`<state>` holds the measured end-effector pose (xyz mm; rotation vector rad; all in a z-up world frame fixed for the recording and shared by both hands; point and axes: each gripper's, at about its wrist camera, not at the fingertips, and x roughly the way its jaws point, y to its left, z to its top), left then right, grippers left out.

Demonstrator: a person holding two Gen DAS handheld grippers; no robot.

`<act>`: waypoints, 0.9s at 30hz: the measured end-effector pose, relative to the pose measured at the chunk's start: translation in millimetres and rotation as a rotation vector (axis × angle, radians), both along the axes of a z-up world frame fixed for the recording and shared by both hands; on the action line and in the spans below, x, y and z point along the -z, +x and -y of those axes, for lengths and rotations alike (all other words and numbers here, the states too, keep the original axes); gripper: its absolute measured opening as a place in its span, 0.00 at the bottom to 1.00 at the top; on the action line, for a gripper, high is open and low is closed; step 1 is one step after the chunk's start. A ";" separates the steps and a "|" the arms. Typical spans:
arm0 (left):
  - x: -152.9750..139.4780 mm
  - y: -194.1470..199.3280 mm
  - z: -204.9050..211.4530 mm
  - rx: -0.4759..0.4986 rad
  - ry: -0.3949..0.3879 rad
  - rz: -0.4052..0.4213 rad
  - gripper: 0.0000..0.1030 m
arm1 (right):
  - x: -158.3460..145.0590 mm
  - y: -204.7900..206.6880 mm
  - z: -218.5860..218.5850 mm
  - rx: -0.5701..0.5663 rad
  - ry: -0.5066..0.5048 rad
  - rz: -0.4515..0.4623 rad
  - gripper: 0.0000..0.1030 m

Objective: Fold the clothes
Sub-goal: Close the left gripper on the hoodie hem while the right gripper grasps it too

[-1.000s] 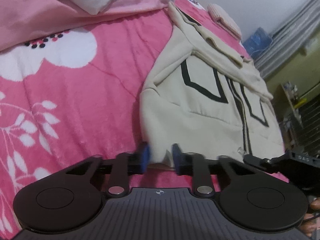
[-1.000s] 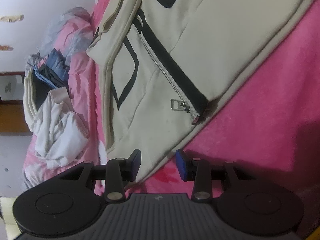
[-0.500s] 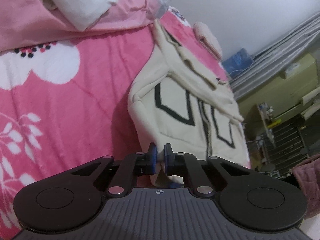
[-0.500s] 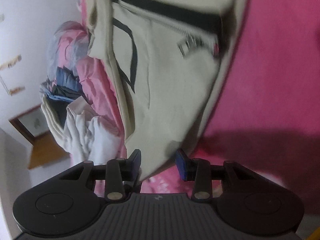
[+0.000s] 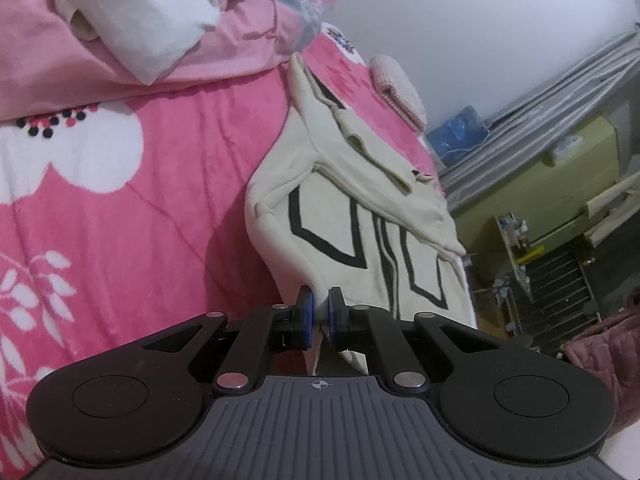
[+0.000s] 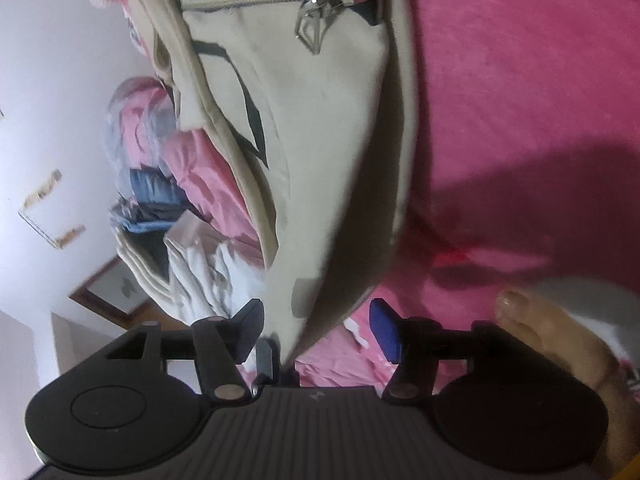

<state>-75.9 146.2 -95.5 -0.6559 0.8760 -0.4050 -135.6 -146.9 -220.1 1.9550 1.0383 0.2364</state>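
A cream zip-up jacket (image 5: 360, 216) with black line trim lies on a pink floral blanket (image 5: 120, 184). My left gripper (image 5: 319, 312) is shut on the jacket's bottom hem corner and holds it lifted off the bed. In the right wrist view the same jacket (image 6: 320, 160) hangs between the jaws of my right gripper (image 6: 320, 328), which stand wide apart. Its metal zipper pull (image 6: 320, 24) shows near the top. The hem runs down into the gap, and I cannot see what holds it there.
A pile of white and blue clothes (image 5: 152, 12) sits on a pink quilt at the head of the bed; it also shows in the right wrist view (image 6: 168, 232). A blue box (image 5: 460, 132), grey curtain and shelves stand beyond the bed's far side. A thumb (image 6: 560, 340) is at right.
My left gripper has closed on the hem corner and lifted it. The jacket's lower edge has risen off the blanket and swung upright in the right view; the right jaws have opened wider.
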 end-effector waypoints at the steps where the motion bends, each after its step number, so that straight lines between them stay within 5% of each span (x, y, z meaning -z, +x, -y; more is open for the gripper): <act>1: -0.9 0.1 1.3 0.005 0.001 0.003 0.05 | 1.3 3.0 -0.2 0.007 -0.001 0.003 0.60; 5: -0.7 -0.3 2.8 0.011 -0.001 0.002 0.05 | 5.1 12.7 -1.2 0.035 -0.004 0.020 0.55; 12: 7.6 0.7 -6.4 -0.011 -0.075 -0.037 0.07 | -7.0 18.2 1.4 0.019 -0.079 0.104 0.12; 17: 12.2 2.0 -10.2 -0.036 -0.110 -0.051 0.40 | -15.9 19.0 4.4 -0.004 -0.136 0.144 0.09; 27: 56.7 34.3 -14.4 -0.076 -0.272 -0.214 0.50 | -16.1 18.1 3.3 -0.018 -0.151 0.156 0.09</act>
